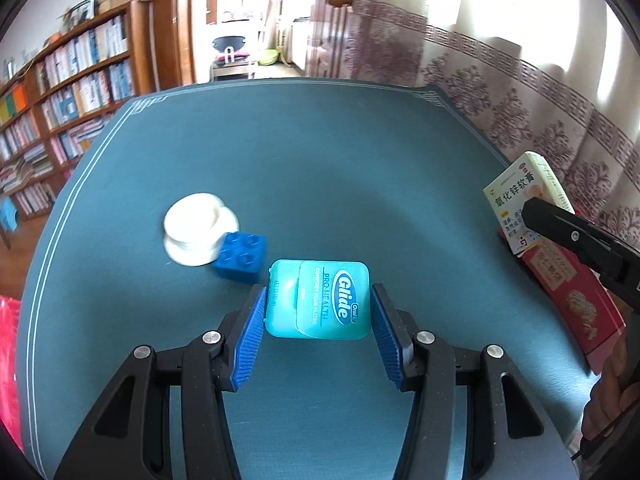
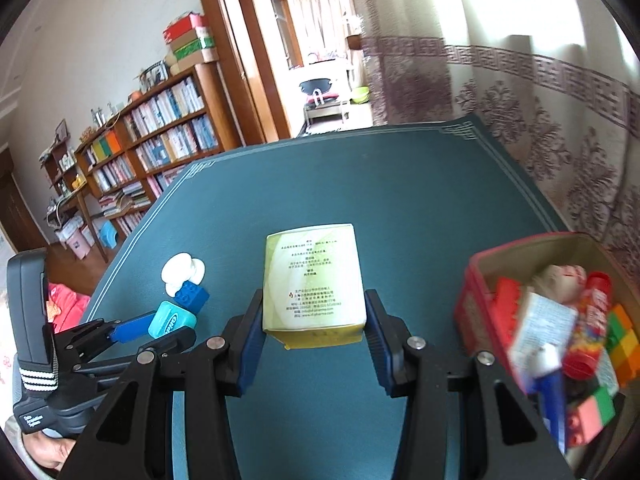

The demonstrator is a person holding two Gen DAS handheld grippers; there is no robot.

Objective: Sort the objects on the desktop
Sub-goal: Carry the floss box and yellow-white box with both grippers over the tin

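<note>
The upper half of the table is left open; passage at left is blocked by a white cap and blue brick, at right by a red box.

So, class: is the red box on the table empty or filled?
Filled: the red box holds toy bricks, a red-capped bottle and packets.

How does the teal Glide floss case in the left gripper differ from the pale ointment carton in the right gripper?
The teal plastic floss case is rounded and flat; the pale yellow-green cardboard ointment carton is square-edged and taller. The case bears a Glide logo, the carton Chinese text. Both are clamped between blue-padded fingers above the table.
</note>
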